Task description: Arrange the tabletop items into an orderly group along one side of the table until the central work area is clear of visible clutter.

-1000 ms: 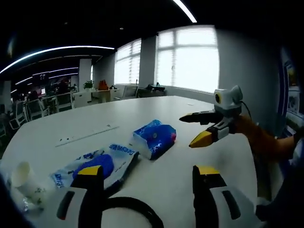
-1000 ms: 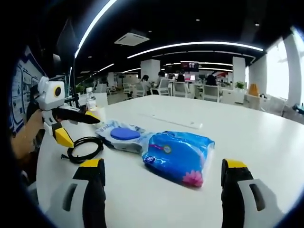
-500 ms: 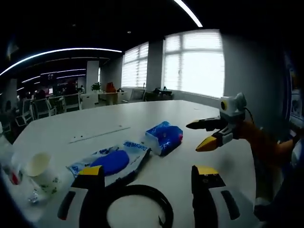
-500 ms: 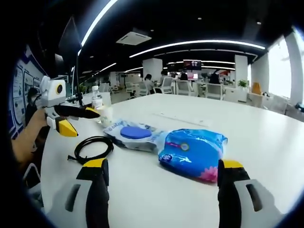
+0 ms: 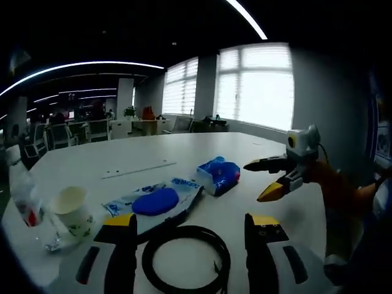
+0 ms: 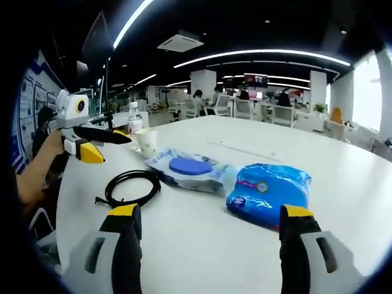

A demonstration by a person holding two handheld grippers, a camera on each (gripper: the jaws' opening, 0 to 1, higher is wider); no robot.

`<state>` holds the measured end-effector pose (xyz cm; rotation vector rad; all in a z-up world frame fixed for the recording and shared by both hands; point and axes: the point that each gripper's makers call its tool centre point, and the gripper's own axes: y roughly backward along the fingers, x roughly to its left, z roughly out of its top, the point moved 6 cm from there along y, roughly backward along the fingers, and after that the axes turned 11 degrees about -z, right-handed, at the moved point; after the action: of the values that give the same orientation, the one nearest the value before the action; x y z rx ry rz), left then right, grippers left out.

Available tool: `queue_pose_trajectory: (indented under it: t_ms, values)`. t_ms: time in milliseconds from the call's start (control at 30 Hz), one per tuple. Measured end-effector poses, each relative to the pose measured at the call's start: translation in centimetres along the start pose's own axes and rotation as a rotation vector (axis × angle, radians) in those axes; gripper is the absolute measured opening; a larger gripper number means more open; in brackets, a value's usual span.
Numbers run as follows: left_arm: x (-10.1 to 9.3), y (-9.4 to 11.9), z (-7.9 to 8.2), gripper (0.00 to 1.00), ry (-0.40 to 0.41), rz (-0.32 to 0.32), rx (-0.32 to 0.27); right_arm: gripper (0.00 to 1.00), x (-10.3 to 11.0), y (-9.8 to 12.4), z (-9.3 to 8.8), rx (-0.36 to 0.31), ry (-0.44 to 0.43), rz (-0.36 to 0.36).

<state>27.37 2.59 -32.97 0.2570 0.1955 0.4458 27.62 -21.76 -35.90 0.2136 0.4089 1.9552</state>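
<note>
Black cable point(image 5: 187, 257) coiled btwn left tool point(image 5: 191, 228), both tools wide open, empty; right tool point(image 6: 207, 215).

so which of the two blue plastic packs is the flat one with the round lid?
The flat white-and-blue wipes pack with the round blue lid, beside the coiled black cable. The plump all-blue tissue pack has none.

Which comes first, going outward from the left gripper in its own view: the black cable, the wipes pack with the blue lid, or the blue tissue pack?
1. black cable, coiled just ahead between the left gripper jaws.
2. wipes pack, beyond the cable, slightly left.
3. blue tissue pack, farthest, toward the table's middle.
</note>
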Motion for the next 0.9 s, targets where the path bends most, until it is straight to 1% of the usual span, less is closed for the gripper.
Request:
queue_pose_trajectory:
  t_ms: [67,300,467,600,700,733,867,900]
  values:
    - [0.0,0.3,-0.1,0.71,-0.004,0.008,0.003,0.89,0.6,0.0,0.2,0.000,-0.014,0.017]
    - [0.1,1.3,-1.2,0.68,-0.005,0.014,0.020,0.87,2.4,-0.2,0.6,0.000,0.009,0.049]
    - [0.1,2.1,-1.8,0.68,-0.008,0.012,0.026,0.88,4.0,-0.6,0.5,0.007,0.023,0.098]
    - [0.0,2.7,-2.1,0.68,-0.055,-0.002,0.027,0.88,5.2,-0.9,0.2,0.015,0.043,0.127]
    - [0.0,2.9,-2.4,0.68,-0.063,-0.007,0.031,0.89,6.0,-1.2,0.0,0.016,0.057,0.144]
    - [0.0,3.0,-2.7,0.68,-0.072,-0.010,0.040,0.89,6.4,-1.2,0.0,0.015,0.062,0.155]
    - [0.2,3.4,-3.6,0.68,-0.061,-0.026,0.051,0.89,7.7,-1.5,-0.4,0.019,0.065,0.184]
    - [-0.3,3.3,-4.1,0.68,-0.068,-0.045,0.058,0.88,8.2,-1.7,-0.6,0.025,0.072,0.194]
